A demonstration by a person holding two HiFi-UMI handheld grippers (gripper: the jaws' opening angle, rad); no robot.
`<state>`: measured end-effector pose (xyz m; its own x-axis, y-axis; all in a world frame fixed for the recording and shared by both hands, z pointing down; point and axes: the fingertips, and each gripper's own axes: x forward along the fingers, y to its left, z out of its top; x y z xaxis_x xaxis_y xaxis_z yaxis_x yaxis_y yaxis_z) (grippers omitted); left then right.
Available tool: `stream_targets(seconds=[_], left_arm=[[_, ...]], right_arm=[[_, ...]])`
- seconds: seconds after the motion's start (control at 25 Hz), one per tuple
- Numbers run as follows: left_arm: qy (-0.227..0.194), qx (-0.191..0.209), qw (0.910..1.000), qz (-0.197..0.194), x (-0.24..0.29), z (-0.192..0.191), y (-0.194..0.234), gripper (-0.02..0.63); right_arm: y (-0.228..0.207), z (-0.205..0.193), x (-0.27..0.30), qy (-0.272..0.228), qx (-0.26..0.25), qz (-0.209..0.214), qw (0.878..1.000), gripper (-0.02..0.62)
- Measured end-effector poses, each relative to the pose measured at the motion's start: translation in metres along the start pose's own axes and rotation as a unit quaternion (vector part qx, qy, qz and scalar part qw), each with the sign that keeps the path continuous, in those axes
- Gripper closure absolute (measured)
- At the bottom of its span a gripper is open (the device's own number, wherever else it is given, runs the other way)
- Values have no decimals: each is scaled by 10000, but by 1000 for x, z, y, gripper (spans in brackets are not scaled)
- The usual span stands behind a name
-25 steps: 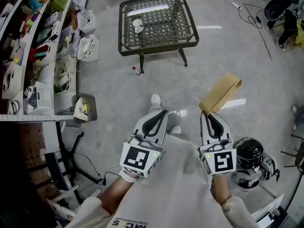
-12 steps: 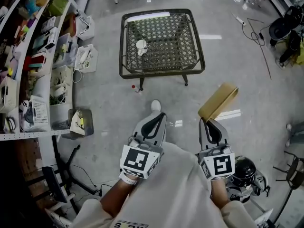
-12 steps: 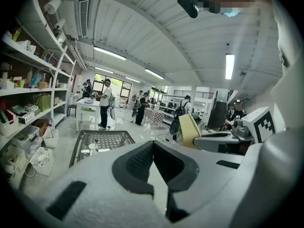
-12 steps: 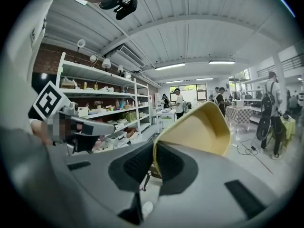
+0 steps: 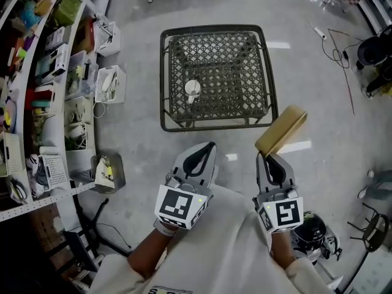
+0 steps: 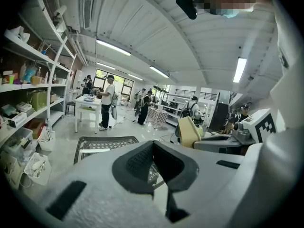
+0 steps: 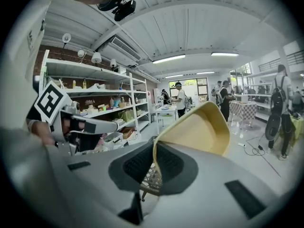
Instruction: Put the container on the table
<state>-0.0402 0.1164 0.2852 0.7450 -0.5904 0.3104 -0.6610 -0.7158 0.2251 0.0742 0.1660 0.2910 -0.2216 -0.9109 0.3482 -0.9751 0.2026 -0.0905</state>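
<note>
The yellow container (image 5: 281, 130) is a shallow tray held up at a tilt, with my right gripper (image 5: 267, 153) shut on its rim. In the right gripper view the container (image 7: 197, 129) rises from between the jaws, its hollow side facing the camera. The dark lattice-top table (image 5: 214, 76) stands on the floor just ahead, and the container hangs beside its near right corner. My left gripper (image 5: 209, 144) is shut and holds nothing, level with the right one. The table (image 6: 102, 144) shows low in the left gripper view, and the container (image 6: 190, 132) at right.
A small white cup (image 5: 192, 89) stands on the table. Shelves (image 5: 37, 72) full of boxes and bins run along the left, with bins (image 5: 111, 83) on the floor beside them. A black round device (image 5: 311, 231) sits on the floor at lower right. Several people stand at far tables (image 6: 106, 99).
The table has come closer and now lies just beyond the grippers. Both grippers keep their pose, the right one still holding the container.
</note>
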Motion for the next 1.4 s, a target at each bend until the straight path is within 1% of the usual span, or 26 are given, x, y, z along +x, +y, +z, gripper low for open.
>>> stream_targets(seconds=[0.12, 0.28, 0.36, 0.44, 0.56, 0.72, 0.88, 1.12, 1.28, 1.4], left_arm=[[4, -19, 10000, -11, 23, 15, 30, 581], [-47, -41, 10000, -23, 44, 33, 56, 581], [-39, 69, 10000, 0, 55, 37, 67, 581], [10, 44, 10000, 51, 62, 37, 75, 581], [94, -62, 9999, 104, 76, 34, 80, 581], [217, -226, 9994, 141, 91, 27, 78, 581], [277, -251, 9991, 190, 101, 27, 78, 581], [394, -150, 9990, 150, 118, 21, 82, 581], [441, -285, 9985, 162, 123, 19, 85, 581], [435, -295, 9985, 176, 131, 13, 93, 581]], right_arm=[[-10, 14, 37, 51, -8, -26, 10000, 561], [-20, 28, 71, 158, -67, -51, 9998, 561], [-25, 32, 85, 167, -84, -57, 9998, 561], [-28, 34, 94, 190, -103, -20, 9998, 561], [-35, 35, 104, 246, -170, 58, 9995, 561], [-48, 28, 117, 336, -110, 164, 9992, 561], [-58, 24, 127, 424, -77, 211, 9988, 561], [-59, 18, 161, 555, -380, 508, 9964, 561], [-52, 16, 186, 671, -708, 748, 9924, 561], [-57, 7, 212, 704, -868, 758, 9908, 561]])
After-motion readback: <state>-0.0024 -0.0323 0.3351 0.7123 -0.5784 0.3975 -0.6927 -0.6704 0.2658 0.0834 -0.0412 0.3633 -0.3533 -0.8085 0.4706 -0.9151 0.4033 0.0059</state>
